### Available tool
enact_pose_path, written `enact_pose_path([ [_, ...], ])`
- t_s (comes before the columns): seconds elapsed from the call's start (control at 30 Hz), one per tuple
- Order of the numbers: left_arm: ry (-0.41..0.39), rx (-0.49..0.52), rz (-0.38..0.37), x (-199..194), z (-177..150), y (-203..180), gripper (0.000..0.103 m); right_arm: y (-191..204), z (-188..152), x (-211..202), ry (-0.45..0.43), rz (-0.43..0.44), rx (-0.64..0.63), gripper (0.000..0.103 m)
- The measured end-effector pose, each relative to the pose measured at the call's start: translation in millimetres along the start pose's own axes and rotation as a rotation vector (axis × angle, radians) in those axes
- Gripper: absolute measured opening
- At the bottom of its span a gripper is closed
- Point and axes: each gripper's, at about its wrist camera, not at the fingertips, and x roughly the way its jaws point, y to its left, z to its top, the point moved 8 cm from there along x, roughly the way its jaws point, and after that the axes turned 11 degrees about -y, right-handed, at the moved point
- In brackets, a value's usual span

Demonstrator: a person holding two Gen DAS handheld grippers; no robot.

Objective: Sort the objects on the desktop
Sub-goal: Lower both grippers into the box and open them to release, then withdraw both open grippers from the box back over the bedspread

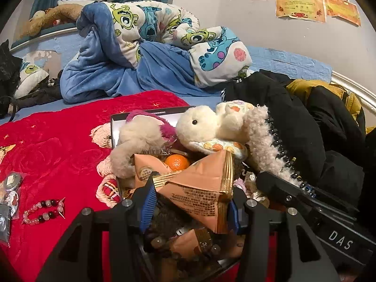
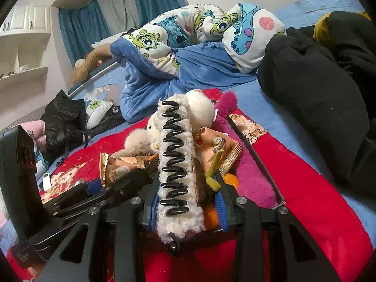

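Note:
A dark box (image 1: pixel 150 114) on the red blanket holds a white plush rabbit (image 1: pixel 199 124), a pink-and-cream plush (image 1: pixel 141 134), an orange (image 1: pixel 177 162) and tan snack packets. My left gripper (image 1: pixel 190 209) is shut on a tan snack packet (image 1: pixel 202 188) over the box. My right gripper (image 2: pixel 186 202) is shut on a fluffy white hair claw clip (image 2: pixel 176 164) with black teeth, held over the same box; the clip also shows in the left wrist view (image 1: pixel 265 145). The orange (image 2: pixel 231 179) and a packet (image 2: pixel 218 145) lie beyond it.
A bead bracelet (image 1: pixel 44 210) and small bagged items (image 1: pixel 10 183) lie on the red blanket (image 1: pixel 58 145) at left. Black clothes (image 1: pixel 293 122) are piled at right. A monster-print quilt (image 1: pixel 152 47) and a brown plush (image 1: pixel 51 16) lie at the back. A black bag (image 2: pixel 63 119) sits far left.

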Motion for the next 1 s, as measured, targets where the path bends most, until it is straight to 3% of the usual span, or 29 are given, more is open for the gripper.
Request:
enact_pose_path([
  [0.37, -0.011, 0.025, 0.042, -3, 0, 0, 0.052, 6, 1, -4, -0.016, 0.002, -0.02, 0.043],
  [0.5, -0.024, 0.006, 0.051, -7, 2, 5, 0.056, 5, 3, -6, -0.028, 0.011, -0.014, 0.053],
  [0.6, -0.047, -0.014, 0.078, -12, 4, 11, 0.071, 4, 6, -9, -0.046, 0.017, -0.003, 0.06],
  [0.67, -0.068, -0.045, 0.087, -16, 7, 17, 0.089, 0, 8, -12, -0.059, 0.011, 0.016, 0.073],
  [0.73, -0.085, -0.086, 0.107, -21, 9, 27, 0.103, -7, 12, -16, -0.088, 0.001, 0.052, 0.103],
  [1.0, -0.116, -0.028, 0.122, -28, 13, 19, 0.103, -8, 20, -22, -0.121, 0.0, 0.066, 0.103],
])
